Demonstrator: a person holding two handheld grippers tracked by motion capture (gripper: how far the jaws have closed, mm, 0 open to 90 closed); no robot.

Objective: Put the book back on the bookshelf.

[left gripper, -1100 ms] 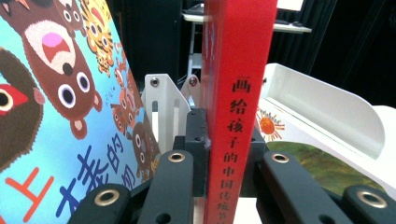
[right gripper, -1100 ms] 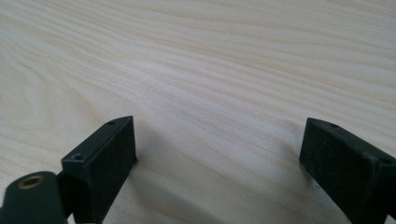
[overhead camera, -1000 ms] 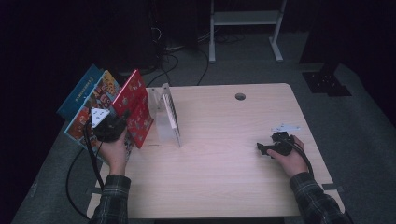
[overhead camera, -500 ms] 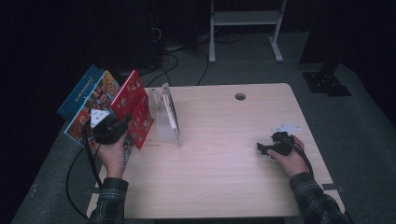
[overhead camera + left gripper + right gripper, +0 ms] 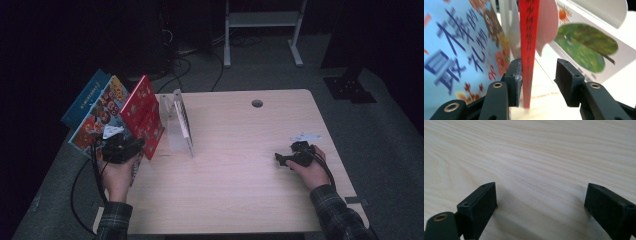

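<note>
— Where's your thin red picture book (image 5: 528, 50)?
— Upright at the pale wooden surface's (image 5: 240, 165) left edge, between your left claw (image 5: 537, 82), just opening, right pad clear.
— Right claw (image 5: 540, 207)?
— Wide, empty.

We've got a pale wood tabletop (image 5: 235, 170) with a cable hole (image 5: 257, 103) (near the far edge), plus a white metal frame (image 5: 262, 22) on the grey floor (image 5: 385, 125) behind it.
</note>
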